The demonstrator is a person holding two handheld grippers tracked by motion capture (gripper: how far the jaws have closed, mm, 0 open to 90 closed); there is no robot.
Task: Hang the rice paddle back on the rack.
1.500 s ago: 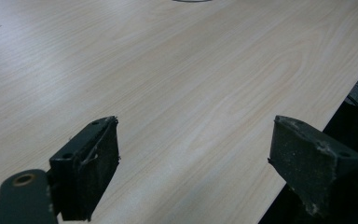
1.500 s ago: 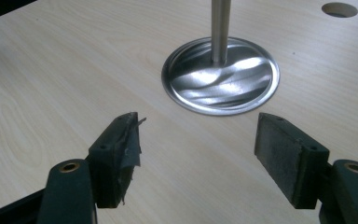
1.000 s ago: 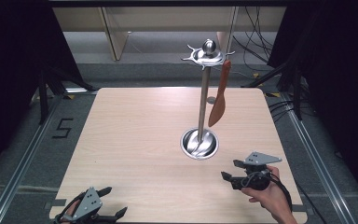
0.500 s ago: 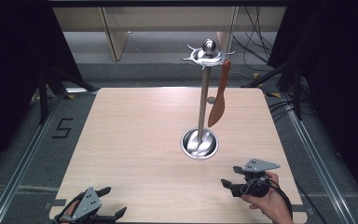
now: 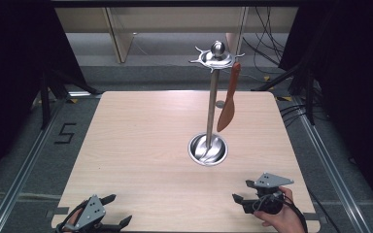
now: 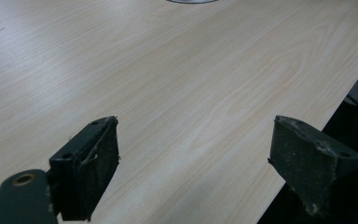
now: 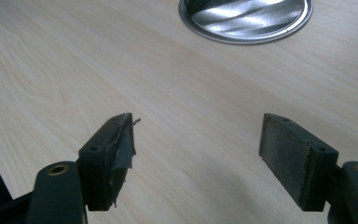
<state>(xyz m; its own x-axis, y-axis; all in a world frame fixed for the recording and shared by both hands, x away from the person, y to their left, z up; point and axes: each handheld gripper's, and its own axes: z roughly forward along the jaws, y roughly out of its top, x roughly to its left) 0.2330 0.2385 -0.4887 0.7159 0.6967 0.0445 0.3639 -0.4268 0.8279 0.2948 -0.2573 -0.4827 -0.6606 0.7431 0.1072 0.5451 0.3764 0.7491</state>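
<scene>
Pale wooden desk (image 5: pixel 141 145), near edge cut off at the bottom of the high view. Steel stand (image 5: pixel 211 102) upright past mid-desk, brown spatula (image 5: pixel 227 104) hanging from its top ring. Right claw (image 5: pixel 243 191) near the front edge, well short of the stand's base, jaws just spreading, nothing between. Left claw (image 5: pixel 119 212) at the front corner, released, partly cropped. Floor marking "5" (image 5: pixel 64 133) left of the desk.

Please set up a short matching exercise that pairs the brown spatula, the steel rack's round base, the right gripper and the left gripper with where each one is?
Things:
1. brown spatula
2. round base
3. right gripper
4. left gripper

Places:
A. near left edge of the table
B. hanging from the rack's top ring
C. near right edge, in a hand
D. middle of the table

Pairs: 1-B, 2-D, 3-C, 4-A
</scene>
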